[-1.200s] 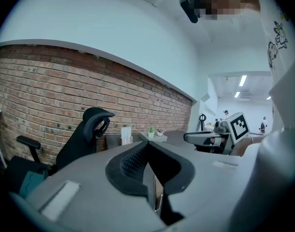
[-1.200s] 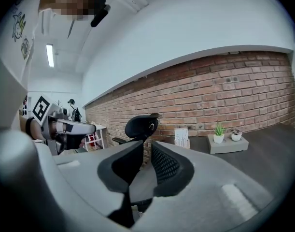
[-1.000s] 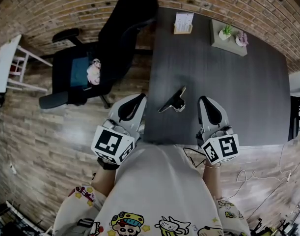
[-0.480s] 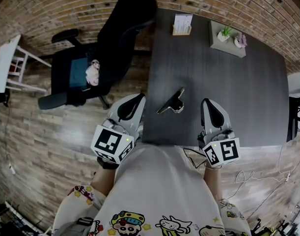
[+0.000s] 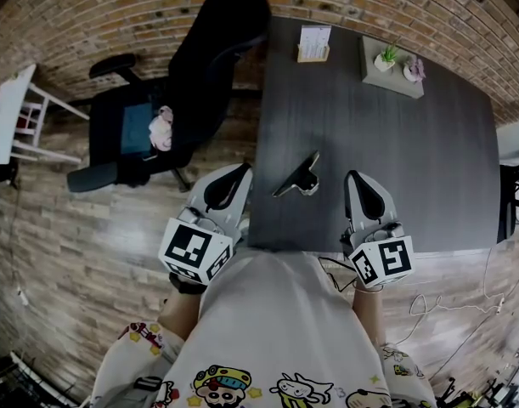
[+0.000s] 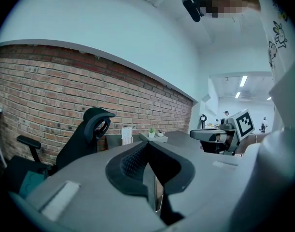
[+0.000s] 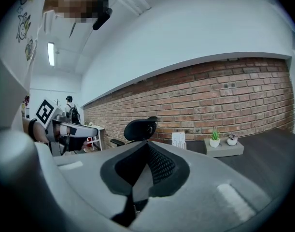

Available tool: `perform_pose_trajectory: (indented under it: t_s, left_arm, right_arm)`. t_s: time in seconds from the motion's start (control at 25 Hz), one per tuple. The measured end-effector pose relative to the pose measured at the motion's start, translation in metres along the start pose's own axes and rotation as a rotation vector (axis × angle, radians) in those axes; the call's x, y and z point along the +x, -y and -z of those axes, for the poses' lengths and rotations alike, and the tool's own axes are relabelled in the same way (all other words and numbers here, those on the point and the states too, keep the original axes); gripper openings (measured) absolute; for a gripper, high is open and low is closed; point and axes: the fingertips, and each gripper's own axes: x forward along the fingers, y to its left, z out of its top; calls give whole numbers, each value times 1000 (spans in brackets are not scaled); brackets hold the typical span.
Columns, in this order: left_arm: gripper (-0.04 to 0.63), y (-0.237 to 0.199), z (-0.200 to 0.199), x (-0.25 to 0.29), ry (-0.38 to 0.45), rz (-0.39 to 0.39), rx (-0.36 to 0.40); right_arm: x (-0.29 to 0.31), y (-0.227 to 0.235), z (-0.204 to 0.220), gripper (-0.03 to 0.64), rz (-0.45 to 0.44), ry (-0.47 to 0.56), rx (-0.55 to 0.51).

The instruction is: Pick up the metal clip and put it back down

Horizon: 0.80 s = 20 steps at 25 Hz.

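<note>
Metal clip (image 5: 298, 177) lies flat on the dark desk (image 5: 395, 143), close to the desk's near edge and nearer its left side than its right; nothing touches it. Left claw (image 5: 228, 185) hangs just off the desk's left edge, over the floor; right claw (image 5: 365, 195) sits over the desk's near edge. The clip is between the two, apart from both. Left gripper view: left claw (image 6: 148, 151) pressed together, nothing between the pads. Right gripper view: right claw (image 7: 146, 146) likewise closed and empty, aimed level across the desk toward the brick wall. Clip on desk with both claws bare fits either a clip waiting to be lifted or one already set back down; can't say which. Handling, by judgement: small, light, rigid, smooth metal, so likely to slip or skate on the desk under a glancing pinch. One dark arm angles toward the desk's far side, with a shinier, bulkier part at the near end. That thicker near end looks the surer hold, pinched across its width; the thin arm would likely twist.
</note>
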Motion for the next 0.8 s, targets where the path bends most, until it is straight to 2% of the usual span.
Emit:
perform_pose_trajectory:
  t_s: [0.8]
  left_arm:
    - [0,-5,4,-11,-6,-26,-11]
  right_arm:
    - [7,-12,3,0,-22,-18,-14]
